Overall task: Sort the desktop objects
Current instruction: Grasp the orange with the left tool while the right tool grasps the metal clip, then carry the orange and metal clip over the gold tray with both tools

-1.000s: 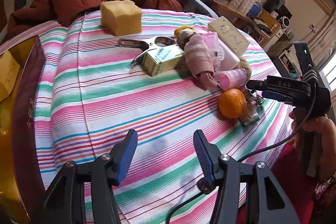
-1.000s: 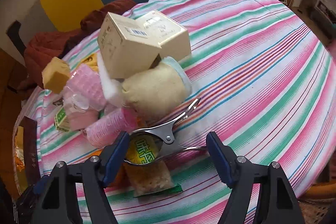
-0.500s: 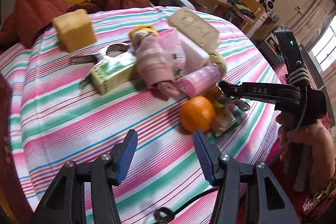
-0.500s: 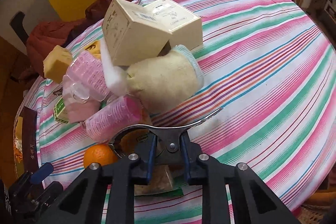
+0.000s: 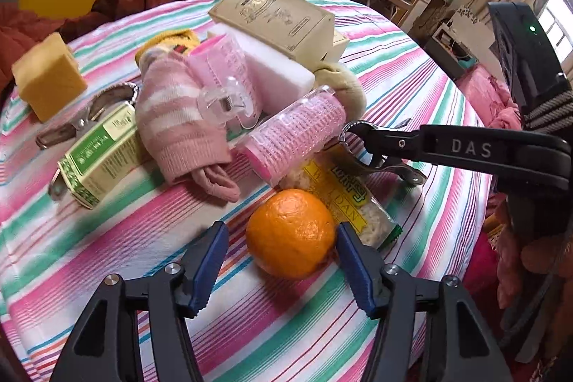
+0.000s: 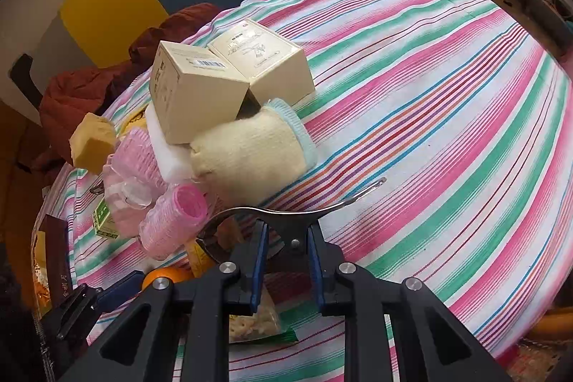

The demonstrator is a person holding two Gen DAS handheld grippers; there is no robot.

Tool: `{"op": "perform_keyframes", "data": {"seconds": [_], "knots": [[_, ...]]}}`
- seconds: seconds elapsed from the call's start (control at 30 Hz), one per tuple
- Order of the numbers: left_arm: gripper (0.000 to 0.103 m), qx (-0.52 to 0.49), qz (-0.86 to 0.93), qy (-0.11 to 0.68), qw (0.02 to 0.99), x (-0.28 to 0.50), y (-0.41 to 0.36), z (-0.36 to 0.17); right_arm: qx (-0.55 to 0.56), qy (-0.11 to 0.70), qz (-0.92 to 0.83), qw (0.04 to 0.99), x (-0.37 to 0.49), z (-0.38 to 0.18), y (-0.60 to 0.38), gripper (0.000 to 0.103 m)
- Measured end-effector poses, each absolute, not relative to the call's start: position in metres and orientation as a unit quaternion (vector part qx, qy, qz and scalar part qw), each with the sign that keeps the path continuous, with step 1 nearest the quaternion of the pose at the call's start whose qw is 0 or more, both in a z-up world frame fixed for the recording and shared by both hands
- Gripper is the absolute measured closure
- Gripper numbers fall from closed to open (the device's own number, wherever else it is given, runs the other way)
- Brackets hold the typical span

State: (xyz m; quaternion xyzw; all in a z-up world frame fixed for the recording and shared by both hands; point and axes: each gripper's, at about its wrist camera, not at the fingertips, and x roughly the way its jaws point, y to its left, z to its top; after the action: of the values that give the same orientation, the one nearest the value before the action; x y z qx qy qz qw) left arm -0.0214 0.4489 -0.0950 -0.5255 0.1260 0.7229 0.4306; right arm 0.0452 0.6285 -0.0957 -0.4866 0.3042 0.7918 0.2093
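Left wrist view, left tool (image 5: 279,247) tilted down, opening astride orange (image 5: 290,233), right tool (image 6: 285,251) clamping metal clip (image 6: 286,213)

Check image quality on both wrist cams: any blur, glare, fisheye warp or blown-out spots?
Left wrist view: sharp on the orange and pink hair roller; the window at the right edge is blown out; dark vignette fills the corners. Right wrist view: the striped tablecloth bows hard from fisheye warp; the metal clip shows mild glare; the yellow sponge is slightly soft.
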Motion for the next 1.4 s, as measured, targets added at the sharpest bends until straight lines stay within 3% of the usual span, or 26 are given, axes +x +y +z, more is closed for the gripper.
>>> {"op": "perform_keyframes", "data": {"seconds": [0.1,0.33,0.67,1.13,1.4], "knots": [[0.051,-0.52,0.72,0.111,0.447,-0.021,0.444,-0.1,-0.492,0.302,0.79,0.206,0.045,-0.098,0.626,0.081],[0.052,-0.502,0.736,0.119,0.438,-0.017,0.427,-0.096,-0.501,0.286,0.793,0.196,0.035,-0.103,0.618,0.081],[0.052,-0.501,0.762,0.083,0.402,-0.027,0.349,-0.092,-0.488,0.302,0.812,0.105,0.013,-0.098,0.596,0.085],[0.052,-0.502,0.788,0.027,0.356,-0.022,0.267,-0.091,-0.496,0.203,0.844,0.022,0.003,-0.086,0.536,0.086],[0.052,-0.504,0.79,0.001,0.349,-0.022,0.244,-0.086,-0.51,0.236,0.827,-0.015,0.001,-0.088,0.5,0.086]]}}
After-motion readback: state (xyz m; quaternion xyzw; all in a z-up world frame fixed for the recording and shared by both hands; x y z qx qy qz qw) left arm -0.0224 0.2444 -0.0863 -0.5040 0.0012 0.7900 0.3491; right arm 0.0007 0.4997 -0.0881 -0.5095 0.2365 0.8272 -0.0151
